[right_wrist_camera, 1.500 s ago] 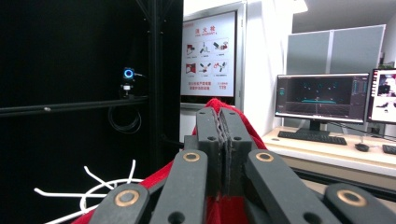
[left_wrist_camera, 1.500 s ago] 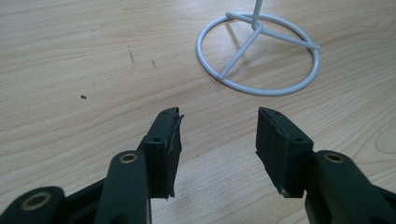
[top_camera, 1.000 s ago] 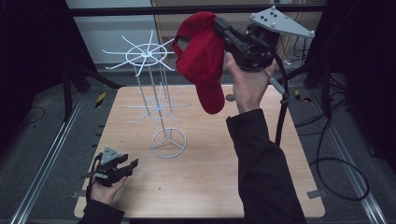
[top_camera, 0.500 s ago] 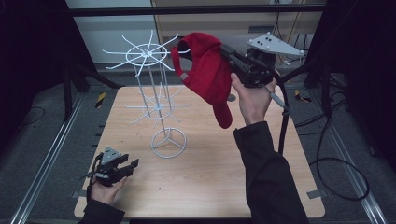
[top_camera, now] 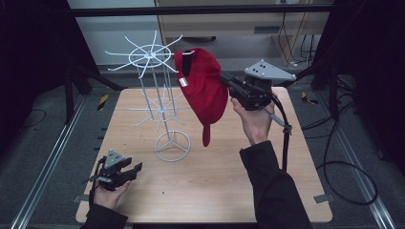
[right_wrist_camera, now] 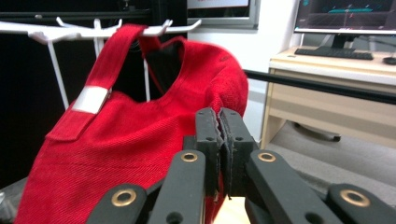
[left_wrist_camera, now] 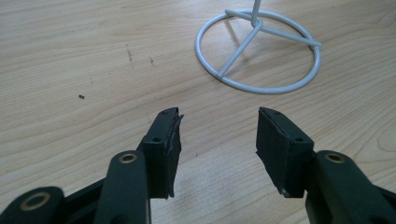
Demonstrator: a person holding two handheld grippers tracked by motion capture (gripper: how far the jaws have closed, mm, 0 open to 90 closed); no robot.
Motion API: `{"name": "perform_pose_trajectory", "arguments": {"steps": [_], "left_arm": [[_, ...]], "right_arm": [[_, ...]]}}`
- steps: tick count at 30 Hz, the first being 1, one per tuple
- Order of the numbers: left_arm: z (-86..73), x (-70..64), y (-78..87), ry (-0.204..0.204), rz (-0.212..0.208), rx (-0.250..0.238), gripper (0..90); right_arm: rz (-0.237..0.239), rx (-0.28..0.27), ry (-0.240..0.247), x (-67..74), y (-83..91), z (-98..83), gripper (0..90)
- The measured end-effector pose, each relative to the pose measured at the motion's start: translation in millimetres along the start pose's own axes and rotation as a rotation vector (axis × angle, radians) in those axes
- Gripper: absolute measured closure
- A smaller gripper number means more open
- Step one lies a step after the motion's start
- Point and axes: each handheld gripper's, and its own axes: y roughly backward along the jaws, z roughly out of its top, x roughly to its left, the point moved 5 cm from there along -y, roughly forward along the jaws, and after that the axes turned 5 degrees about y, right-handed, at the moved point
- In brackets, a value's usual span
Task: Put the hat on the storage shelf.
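Note:
A red cap (top_camera: 204, 93) hangs in the air above the wooden table (top_camera: 215, 186), its brim pointing down. My right gripper (top_camera: 224, 79) is shut on the cap's cloth at its right side. In the right gripper view the jaws (right_wrist_camera: 218, 114) pinch the red cap (right_wrist_camera: 130, 144), and its back strap lies against a hook of the white wire rack (right_wrist_camera: 70, 30); whether it rests on the hook I cannot tell. The white wire rack (top_camera: 152, 56) stands left of the cap. My left gripper (top_camera: 136, 168) sits low at the front left, open (left_wrist_camera: 218, 126) and holding nothing, facing the rack's ring base (left_wrist_camera: 259, 51).
The rack's round base (top_camera: 172, 145) stands mid-table. Cables (top_camera: 334, 162) trail on the floor to the right. A black frame bar (top_camera: 200, 9) crosses the back. Behind the table are a desk (right_wrist_camera: 327, 88) and a monitor (right_wrist_camera: 345, 14).
My right gripper has come down and left with the cap, bringing its strap beside the rack's upper hooks. The left gripper has stayed put.

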Motion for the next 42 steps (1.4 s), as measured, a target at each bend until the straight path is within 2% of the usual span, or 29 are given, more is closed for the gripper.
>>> {"name": "perform_pose_trajectory", "arguments": {"steps": [7, 11, 15, 18, 22, 26, 31, 36, 40, 42], "left_arm": [[-0.2, -0.8, -0.6, -0.002, -0.001, 0.002, 49.6], [-0.3, -0.7, -0.9, -0.002, -0.002, 0.003, 49.2], [-0.3, -0.4, -0.7, 0.000, -0.002, 0.002, 48.9], [-0.2, 0.1, -0.9, 0.006, -0.005, -0.001, 48.4], [-0.4, 0.8, -0.9, 0.010, -0.003, 0.000, 47.5], [-0.6, 0.8, -1.6, 0.007, -0.005, -0.003, 44.8], [-1.6, 2.2, -4.2, 0.004, 0.001, 0.006, 39.3], [-1.6, 1.9, -4.9, -0.001, -0.011, -0.002, 35.2], [-2.0, 2.3, -6.4, -0.010, -0.016, -0.004, 31.6], [-3.2, 2.6, -7.3, -0.013, -0.027, -0.024, 30.5]], "right_arm": [[0.046, 0.030, -0.015, 7.5, -3.9, -21.0, 86.2], [0.054, 0.041, -0.015, 8.7, -3.3, -27.6, 84.0], [0.052, 0.042, -0.011, 6.0, 5.0, -32.2, 80.4], [0.057, 0.026, -0.016, 2.3, 16.5, -34.4, 69.4], [0.040, -0.004, -0.034, -3.5, 36.3, -43.3, 56.1], [0.000, 0.025, -0.032, -11.9, 54.9, -73.2, 43.8], [-0.025, 0.096, -0.086, -21.1, 67.0, -123.1, 31.8], [-0.060, 0.172, -0.115, -32.8, 77.9, -173.9, 26.6], [-0.091, 0.223, -0.130, -39.2, 87.4, -207.5, 22.8], [-0.107, 0.256, -0.132, -42.1, 94.7, -227.8, 20.3]]}}
